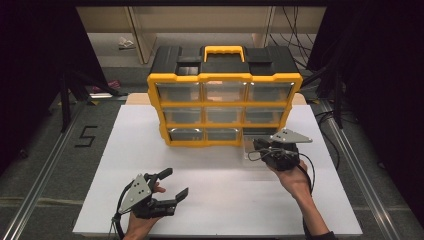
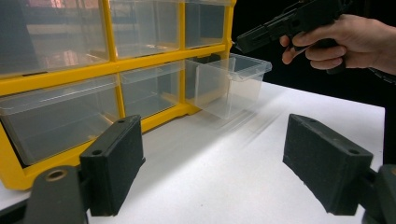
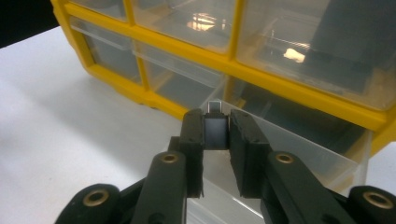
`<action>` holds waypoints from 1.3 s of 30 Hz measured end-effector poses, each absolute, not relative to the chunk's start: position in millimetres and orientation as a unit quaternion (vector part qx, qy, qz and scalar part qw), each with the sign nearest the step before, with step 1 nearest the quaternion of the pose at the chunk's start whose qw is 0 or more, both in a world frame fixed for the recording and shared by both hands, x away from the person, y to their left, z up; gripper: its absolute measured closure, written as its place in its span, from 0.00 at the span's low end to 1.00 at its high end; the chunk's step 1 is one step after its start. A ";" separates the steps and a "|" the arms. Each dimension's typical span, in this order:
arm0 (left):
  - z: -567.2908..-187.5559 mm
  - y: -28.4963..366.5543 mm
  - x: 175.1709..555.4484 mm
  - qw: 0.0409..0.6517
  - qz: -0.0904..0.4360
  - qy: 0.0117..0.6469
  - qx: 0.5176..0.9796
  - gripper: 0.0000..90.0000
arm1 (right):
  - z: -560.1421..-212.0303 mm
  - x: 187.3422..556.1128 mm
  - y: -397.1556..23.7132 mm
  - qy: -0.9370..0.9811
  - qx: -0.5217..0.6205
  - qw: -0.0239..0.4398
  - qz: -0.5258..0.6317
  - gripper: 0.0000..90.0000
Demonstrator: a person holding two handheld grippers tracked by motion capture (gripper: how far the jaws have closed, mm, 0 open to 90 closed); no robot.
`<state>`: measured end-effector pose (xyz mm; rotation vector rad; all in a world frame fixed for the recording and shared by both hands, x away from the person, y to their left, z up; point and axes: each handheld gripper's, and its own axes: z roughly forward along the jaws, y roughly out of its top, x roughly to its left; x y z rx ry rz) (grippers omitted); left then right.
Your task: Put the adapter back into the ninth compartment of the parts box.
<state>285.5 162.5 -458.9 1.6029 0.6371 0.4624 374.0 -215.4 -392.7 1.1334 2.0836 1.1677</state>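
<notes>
Clear drawer (image 2: 232,84) sits pulled partway out of the bottom-right bay of the yellow organizer (image 1: 223,107), front end resting over the white table (image 1: 215,200). No contents can be made out in the drawer from the left gripper view.

Right gripper (image 3: 216,135): jaws closed on the small tab (image 3: 215,129) at the drawer's front lip, pads pressing it from both sides, seen clearly in the right gripper view. In the high view, the right gripper (image 1: 260,146) is at the organizer's lower right corner, held by the right hand (image 1: 292,177), grey plate on top.

Left gripper (image 1: 176,184): jaws wide apart, nothing between them. It hovers over the near-left part of the table, well apart from the organizer, held by the left hand (image 1: 142,220). Left gripper view looks between its two black pads (image 2: 114,163) toward the organizer's front and the pulled drawer, with the right hand (image 2: 345,42) and its gripper above the drawer.

Organizer: yellow frame, black top with yellow carry handle (image 1: 223,51), three-by-three grid of clear drawers, standing upright at the far middle of the table. The other eight drawers sit flush in their bays.

A "5" marker (image 1: 86,136) is on the floor left of the table.
</notes>
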 end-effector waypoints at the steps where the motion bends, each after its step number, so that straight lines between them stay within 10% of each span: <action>1: -458.9 162.5 285.5 0.627 0.202 0.278 0.699 0.22 | -393.5 374.6 -216.1 0.763 0.417 0.246 0.428 0.85; 27: -458.9 162.3 285.4 0.627 0.202 0.277 0.700 0.22 | -402.5 382.8 -225.8 0.759 0.444 0.246 0.408 0.84; 39: -458.9 162.3 285.4 0.627 0.201 0.277 0.700 0.22 | -397.1 379.2 -220.9 0.754 0.439 0.247 0.422 0.46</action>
